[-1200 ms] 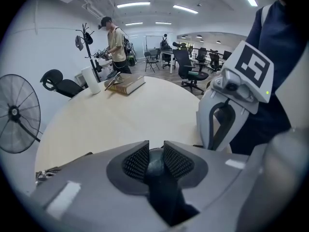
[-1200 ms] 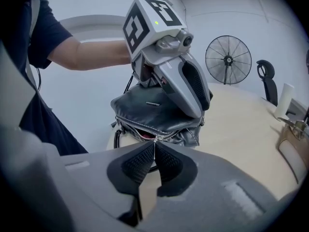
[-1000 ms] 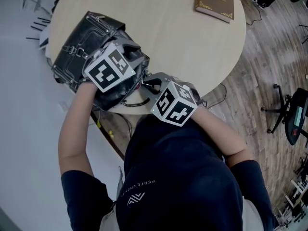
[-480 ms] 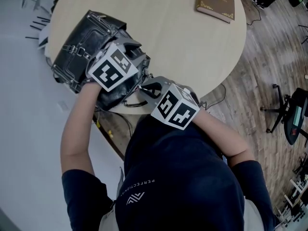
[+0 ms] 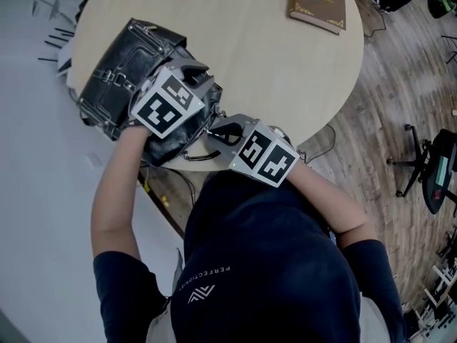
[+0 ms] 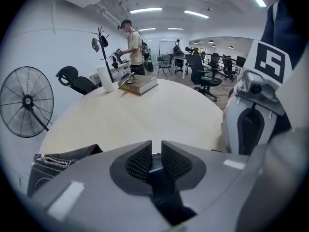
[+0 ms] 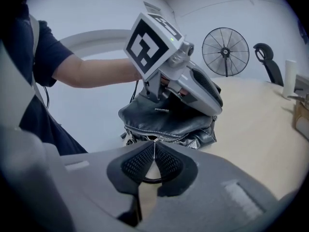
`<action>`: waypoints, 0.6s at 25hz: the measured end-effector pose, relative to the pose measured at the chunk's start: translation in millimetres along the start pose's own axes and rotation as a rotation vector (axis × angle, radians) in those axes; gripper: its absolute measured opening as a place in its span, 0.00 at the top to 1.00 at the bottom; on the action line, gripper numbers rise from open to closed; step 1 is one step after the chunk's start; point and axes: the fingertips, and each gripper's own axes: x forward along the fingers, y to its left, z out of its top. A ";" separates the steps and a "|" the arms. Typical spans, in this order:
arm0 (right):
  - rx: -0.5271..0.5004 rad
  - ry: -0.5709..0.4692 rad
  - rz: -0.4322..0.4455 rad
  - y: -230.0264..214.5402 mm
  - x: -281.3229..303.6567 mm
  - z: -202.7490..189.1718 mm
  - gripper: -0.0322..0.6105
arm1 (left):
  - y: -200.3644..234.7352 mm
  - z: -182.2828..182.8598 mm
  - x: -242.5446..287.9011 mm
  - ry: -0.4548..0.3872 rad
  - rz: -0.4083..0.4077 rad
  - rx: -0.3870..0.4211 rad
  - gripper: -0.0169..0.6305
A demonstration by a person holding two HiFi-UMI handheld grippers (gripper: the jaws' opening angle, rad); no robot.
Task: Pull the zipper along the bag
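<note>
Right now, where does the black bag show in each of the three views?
Head view: black bag at upper left, on the round table's left edge.
Left gripper view: only a corner at lower left; table beyond.
Right gripper view: centre, just past the right hand-held gripper shut on its zipper pull; table at right.
Shared landmark: the round table.
</note>
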 end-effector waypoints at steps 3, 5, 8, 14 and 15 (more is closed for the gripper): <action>0.011 -0.018 -0.005 -1.0 -1.5 0.1 0.92 | 7.4 5.0 -6.6 -0.034 0.040 -0.041 0.91; 0.007 -0.020 -0.008 -0.9 -1.8 -0.9 0.92 | 9.3 8.4 -11.7 -0.064 0.035 -0.110 0.94; 0.007 -0.020 0.000 1.2 -3.0 -2.4 0.87 | 8.0 10.4 -22.9 -0.127 0.014 -0.236 0.94; 0.005 -0.042 -0.001 -2.9 -13.2 -2.4 0.88 | 2.2 -3.6 -53.7 -0.217 0.113 -0.347 0.95; 0.007 -0.046 -0.001 -3.8 -15.7 -2.4 0.88 | 0.9 -7.2 -61.2 -0.237 0.134 -0.379 0.95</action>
